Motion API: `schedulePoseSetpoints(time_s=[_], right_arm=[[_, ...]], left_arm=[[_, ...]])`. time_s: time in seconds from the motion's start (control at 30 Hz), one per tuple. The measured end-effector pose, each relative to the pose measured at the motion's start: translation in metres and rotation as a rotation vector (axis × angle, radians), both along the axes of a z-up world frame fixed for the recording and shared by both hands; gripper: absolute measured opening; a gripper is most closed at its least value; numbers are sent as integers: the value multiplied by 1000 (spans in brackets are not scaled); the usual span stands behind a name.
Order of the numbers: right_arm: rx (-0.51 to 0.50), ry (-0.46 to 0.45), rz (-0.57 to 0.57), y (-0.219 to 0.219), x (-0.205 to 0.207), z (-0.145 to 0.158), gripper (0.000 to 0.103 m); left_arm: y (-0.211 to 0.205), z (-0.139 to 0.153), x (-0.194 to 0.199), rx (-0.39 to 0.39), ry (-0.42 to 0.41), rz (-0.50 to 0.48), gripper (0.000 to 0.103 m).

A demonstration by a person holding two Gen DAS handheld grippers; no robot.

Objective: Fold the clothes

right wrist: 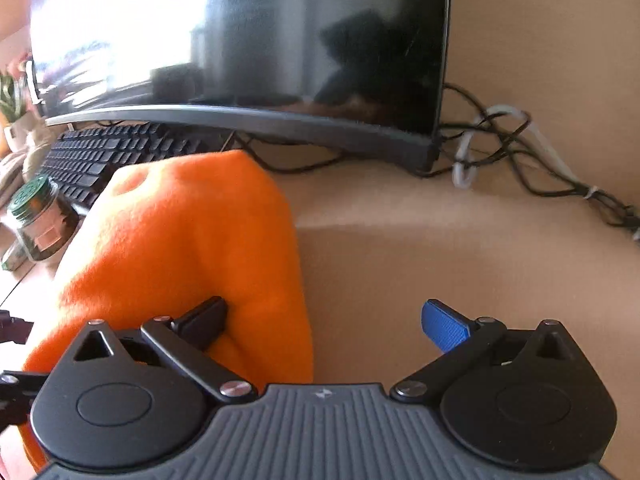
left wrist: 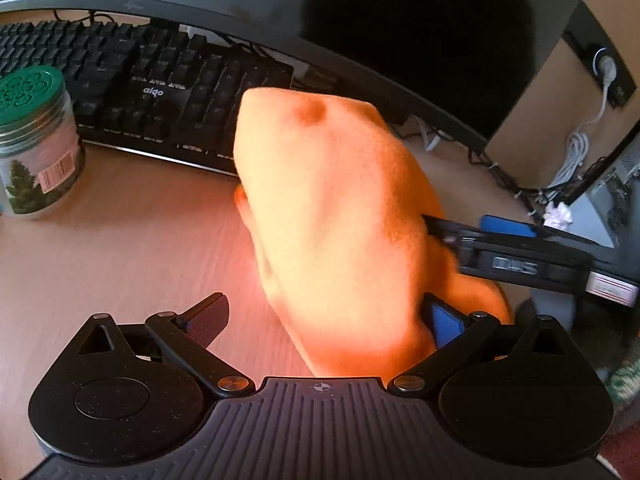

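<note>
Centrally, an orange fleece garment (left wrist: 332,216) lay bunched in a mound on the tan desk (left wrist: 120,248), in front of a black keyboard (left wrist: 132,80) and curved monitor (right wrist: 248,40). Left gripper (left wrist: 324,320): jaws spread, cloth between them. Right gripper (right wrist: 324,320): jaws fully spread, one finger (right wrist: 204,322) against the cloth. Green-lidded jar (left wrist: 36,140) stood nearby.

The left tongs (left wrist: 324,322) stood wide apart over an orange cloth (left wrist: 332,220) heaped on the table (left wrist: 120,248). The right tongs (left wrist: 460,236) reached into the cloth from the right. Behind lay a black keyboard (left wrist: 152,92) under a monitor (left wrist: 400,20), with a green-lidded jar (left wrist: 36,148) at left.
</note>
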State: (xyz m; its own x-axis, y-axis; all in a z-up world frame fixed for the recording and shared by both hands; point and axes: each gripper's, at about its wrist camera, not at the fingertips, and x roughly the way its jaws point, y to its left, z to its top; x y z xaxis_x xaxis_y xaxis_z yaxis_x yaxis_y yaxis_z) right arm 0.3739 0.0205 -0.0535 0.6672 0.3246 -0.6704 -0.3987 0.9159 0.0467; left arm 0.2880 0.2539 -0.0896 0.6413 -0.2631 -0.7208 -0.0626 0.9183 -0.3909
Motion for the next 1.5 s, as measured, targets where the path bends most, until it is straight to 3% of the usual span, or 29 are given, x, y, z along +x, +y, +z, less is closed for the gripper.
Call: schedulePoseSetpoints(time_s=[0.17, 0.33, 0.43, 0.6, 0.67, 0.8, 0.87, 1.0, 1.1, 1.23, 1.5], right_arm=[[72, 8, -43, -27, -34, 18, 103], [104, 30, -68, -49, -62, 26, 103], [131, -28, -26, -60, -86, 27, 103], [219, -162, 90, -87, -137, 30, 103], [210, -168, 121, -101, -158, 29, 103], [186, -156, 167, -128, -195, 23, 103], [200, -169, 189, -141, -209, 25, 103], [211, -237, 240, -156, -230, 43, 103], [198, -262, 225, -170, -243, 45, 103], [172, -210, 211, -183, -244, 39, 103], [174, -209, 193, -201, -245, 44, 103]], left_arm=[[-6, 13, -26, 47, -77, 42, 103], [-34, 42, -80, 173, -208, 125, 103], [-61, 56, -121, 200, -260, 196, 103], [-127, 55, -182, 314, -238, 385, 103], [-153, 56, -207, 354, -208, 495, 103], [-187, 64, -256, 439, -246, 603, 103], [-195, 72, -268, 455, -225, 654, 103], [-210, 82, -282, 402, -250, 656, 103], [-233, 81, -279, 429, -250, 592, 103], [-251, 80, -272, 452, -246, 541, 103], [-257, 82, -270, 438, -234, 560, 103]])
